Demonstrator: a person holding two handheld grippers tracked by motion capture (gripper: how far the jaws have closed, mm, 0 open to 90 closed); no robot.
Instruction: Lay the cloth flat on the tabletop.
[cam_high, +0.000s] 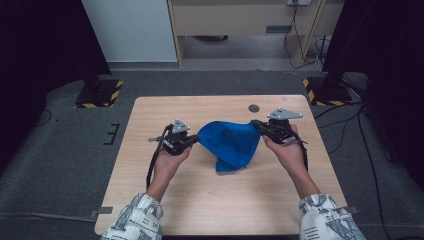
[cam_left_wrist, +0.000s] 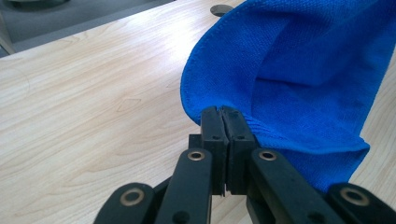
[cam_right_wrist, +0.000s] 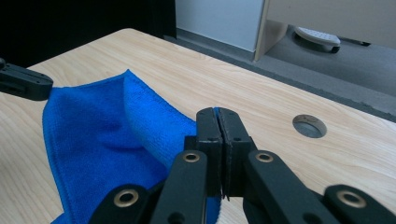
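Note:
A blue cloth (cam_high: 231, 144) hangs slack between my two grippers over the middle of the wooden table (cam_high: 165, 200), its lower part folded on the tabletop. My left gripper (cam_high: 196, 139) is shut on the cloth's left corner; in the left gripper view the jaws pinch the blue cloth (cam_left_wrist: 299, 84) at its hem, at my left gripper (cam_left_wrist: 223, 112). My right gripper (cam_high: 255, 123) is shut on the right corner; the right gripper view shows the blue cloth (cam_right_wrist: 107, 144) spreading left from my right gripper (cam_right_wrist: 218, 113), with the left gripper's tip (cam_right_wrist: 25, 83) holding the far corner.
A round cable hole (cam_high: 254, 108) sits in the tabletop just behind the right gripper, also visible as the hole (cam_right_wrist: 309, 126). Bare wood lies in front of the cloth and to both sides. Black stand bases with yellow-striped edges (cam_high: 99, 93) rest on the floor beyond the table.

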